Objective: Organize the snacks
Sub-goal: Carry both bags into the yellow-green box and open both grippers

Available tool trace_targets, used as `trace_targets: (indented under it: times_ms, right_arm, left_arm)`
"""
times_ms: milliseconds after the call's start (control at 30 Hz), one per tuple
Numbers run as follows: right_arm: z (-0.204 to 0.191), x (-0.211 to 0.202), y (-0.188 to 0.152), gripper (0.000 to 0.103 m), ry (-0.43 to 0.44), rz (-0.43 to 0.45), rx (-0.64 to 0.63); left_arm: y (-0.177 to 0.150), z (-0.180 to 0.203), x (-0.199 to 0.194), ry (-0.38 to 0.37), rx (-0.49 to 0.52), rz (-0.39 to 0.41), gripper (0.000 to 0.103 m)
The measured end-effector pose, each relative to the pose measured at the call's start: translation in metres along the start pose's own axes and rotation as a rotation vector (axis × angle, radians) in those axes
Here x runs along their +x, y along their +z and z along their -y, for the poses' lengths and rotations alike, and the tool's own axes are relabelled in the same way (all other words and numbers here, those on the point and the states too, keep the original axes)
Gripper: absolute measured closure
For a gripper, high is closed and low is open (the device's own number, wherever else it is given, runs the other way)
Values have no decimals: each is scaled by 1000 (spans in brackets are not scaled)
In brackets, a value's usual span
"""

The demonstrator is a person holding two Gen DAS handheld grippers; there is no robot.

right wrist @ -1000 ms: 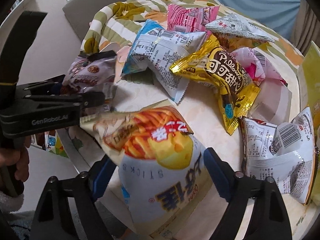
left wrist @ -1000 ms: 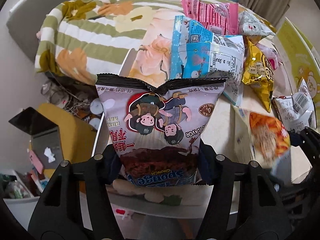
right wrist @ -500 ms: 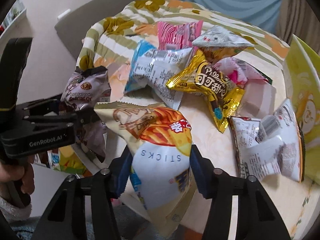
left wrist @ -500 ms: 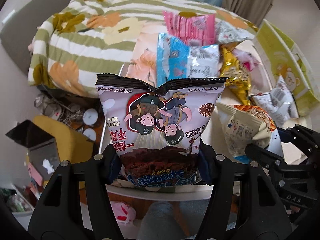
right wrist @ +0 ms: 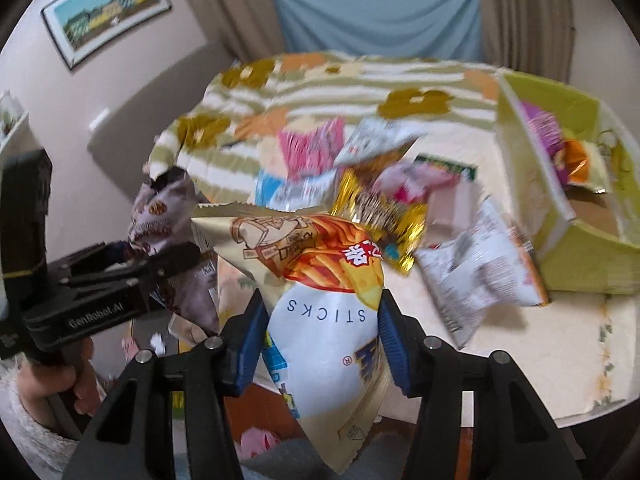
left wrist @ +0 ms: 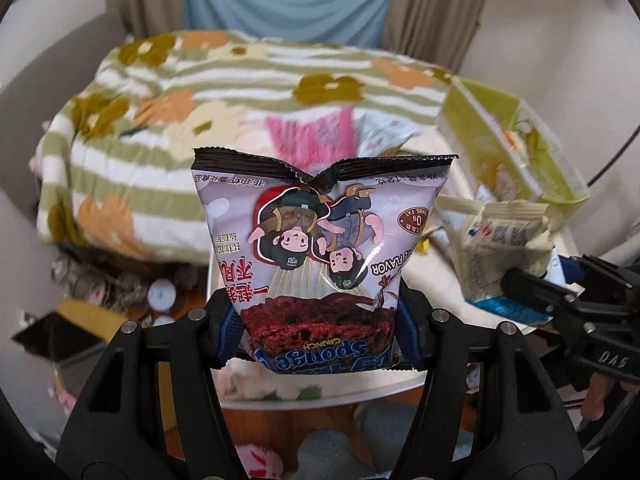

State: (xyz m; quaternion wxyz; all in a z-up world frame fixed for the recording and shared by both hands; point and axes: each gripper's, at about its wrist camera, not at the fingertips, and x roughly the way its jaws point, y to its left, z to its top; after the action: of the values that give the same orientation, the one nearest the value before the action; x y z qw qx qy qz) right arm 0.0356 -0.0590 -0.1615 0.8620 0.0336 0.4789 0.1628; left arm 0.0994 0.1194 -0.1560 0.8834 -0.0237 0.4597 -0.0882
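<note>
Left gripper (left wrist: pixel 320 330) jaws clamped on sponge crunch bag (left wrist: pixel 320 256), held upside down, long axis vertical, off the worktop's (right wrist: pixel 560 360) near edge. Right gripper (right wrist: pixel 322 342) jaws clamped on sticks bag (right wrist: pixel 320 304), also upended. Beyond: gold bag (right wrist: pixel 380 216), pink packet (right wrist: pixel 310 148) mid-worktop; green box (right wrist: pixel 580 248) at right edge.

Glossy plastic-film sponge-cake bag (left wrist: pixel 320 256) and sticks bag (right wrist: pixel 320 300); matt black plastic tools; soft cloth blanket (left wrist: pixel 160 120).

Round table (right wrist: pixel 540 368): loose snack bags (right wrist: pixel 480 268), green box (right wrist: pixel 580 256).
</note>
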Motion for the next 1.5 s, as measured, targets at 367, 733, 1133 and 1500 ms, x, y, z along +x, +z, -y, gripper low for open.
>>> trace_targets:
  times_ms: [367, 733, 1133, 1500]
  right_arm:
    - [60, -91, 51, 54, -112, 226, 107]
    - [192, -137, 87, 54, -190, 272, 154]
    - [303, -133, 96, 54, -136, 183, 176]
    - [340, -124, 92, 54, -51, 151, 204]
  left_arm:
    - [76, 85, -20, -97, 113, 120, 44]
    - [148, 238, 26, -170, 165, 140, 44]
    - [153, 362, 131, -124, 176, -33, 43]
    - [127, 361, 127, -30, 164, -32, 1]
